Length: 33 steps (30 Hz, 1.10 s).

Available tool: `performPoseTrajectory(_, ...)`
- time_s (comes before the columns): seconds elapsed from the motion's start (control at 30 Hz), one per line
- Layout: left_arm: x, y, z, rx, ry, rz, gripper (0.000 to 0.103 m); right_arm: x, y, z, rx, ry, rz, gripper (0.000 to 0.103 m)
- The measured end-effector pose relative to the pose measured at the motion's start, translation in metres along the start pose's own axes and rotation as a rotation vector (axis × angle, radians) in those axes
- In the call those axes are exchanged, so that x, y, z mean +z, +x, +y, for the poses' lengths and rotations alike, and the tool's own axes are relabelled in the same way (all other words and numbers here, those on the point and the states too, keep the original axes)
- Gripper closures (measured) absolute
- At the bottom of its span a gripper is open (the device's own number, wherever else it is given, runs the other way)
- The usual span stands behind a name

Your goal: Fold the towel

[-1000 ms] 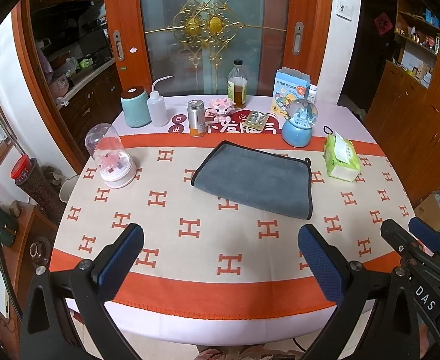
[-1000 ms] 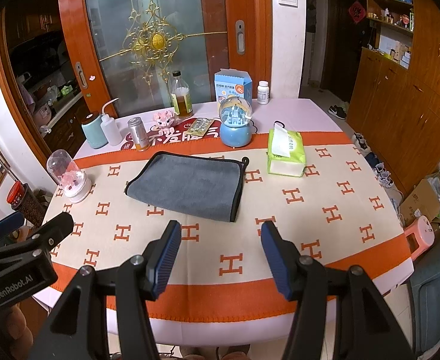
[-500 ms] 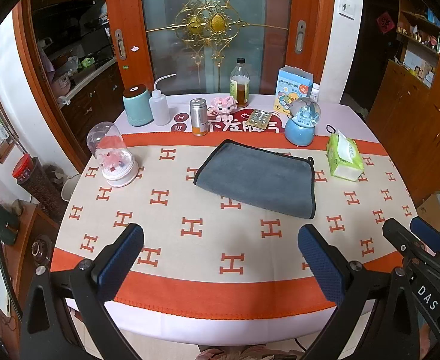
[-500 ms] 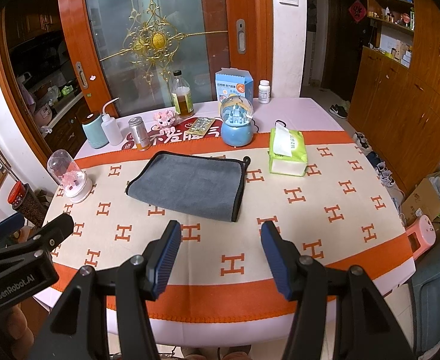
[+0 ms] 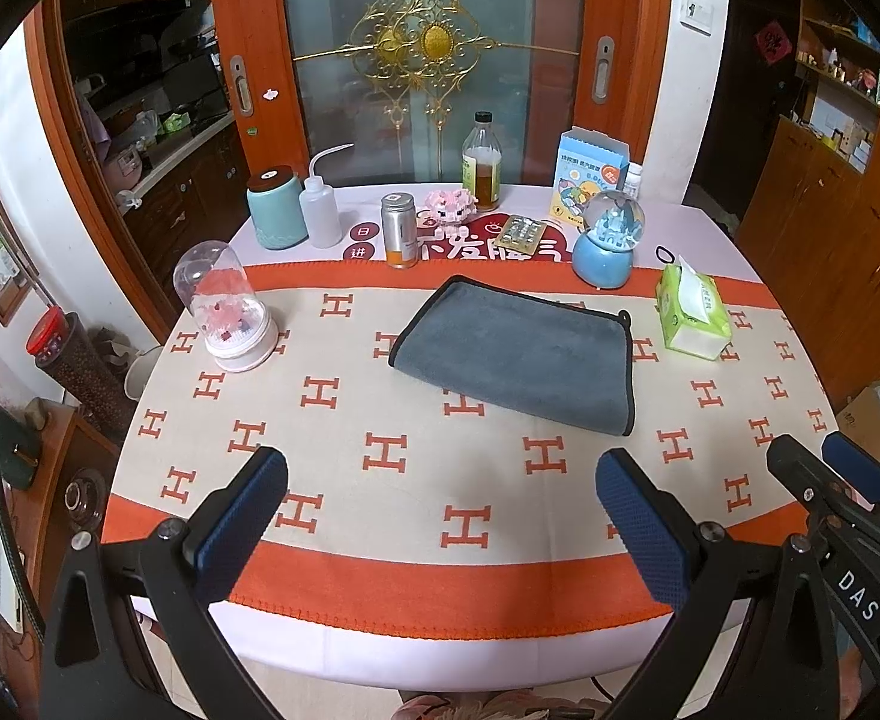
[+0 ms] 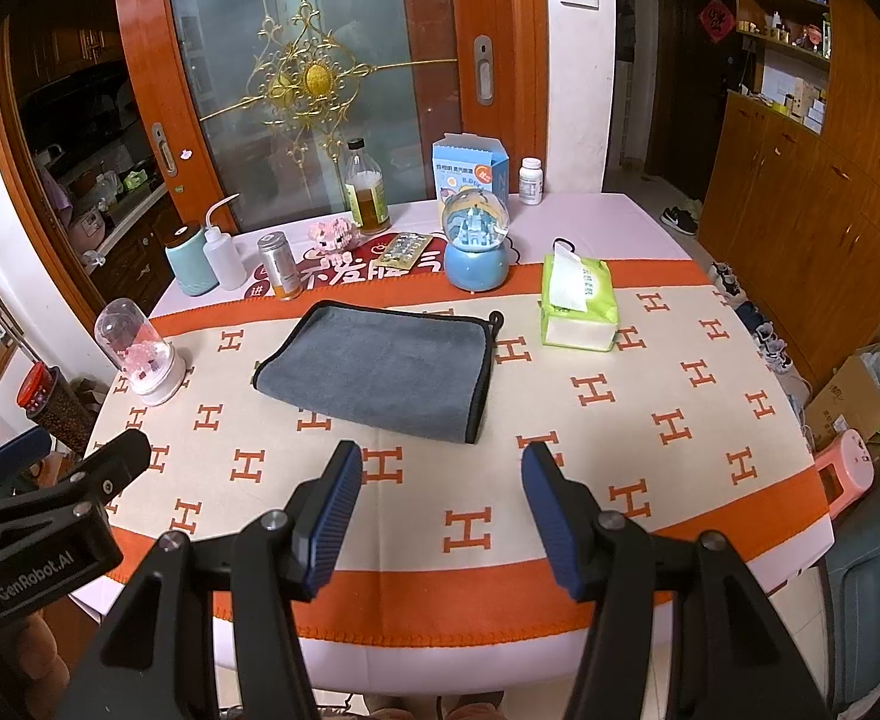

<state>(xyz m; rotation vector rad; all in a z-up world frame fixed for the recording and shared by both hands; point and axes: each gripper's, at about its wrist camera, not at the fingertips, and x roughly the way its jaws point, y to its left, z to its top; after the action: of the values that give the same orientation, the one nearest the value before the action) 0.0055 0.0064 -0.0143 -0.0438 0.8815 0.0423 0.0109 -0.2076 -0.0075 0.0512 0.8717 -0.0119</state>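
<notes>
Grey towel (image 5: 515,357) lies folded flat mid-table on H-print tablecloth (image 5: 380,510); bare cloth btwn its near edge and table's front edge; tissue pack (image 5: 693,318) near on its right, snow globe (image 5: 608,240) behind; left gripper (image 5: 440,516) and right gripper (image 6: 440,507) both apart, empty, well short of towel; fingers' bases cut off by frame.

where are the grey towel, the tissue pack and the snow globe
grey towel (image 5: 515,360), left wrist view, middle of its top face
tissue pack (image 5: 693,315), left wrist view, green top beside the white tissue
snow globe (image 6: 475,240), right wrist view, where dome meets blue base
</notes>
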Motion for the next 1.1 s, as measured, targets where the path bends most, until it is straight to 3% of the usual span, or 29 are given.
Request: performPoseTrajectory(1.1, -0.01, 0.003, 0.007, 0.017, 0.007, 0.023, 0.001, -0.006, -0.002, 0.004, 0.004, 0.001, 0.006, 0.047)
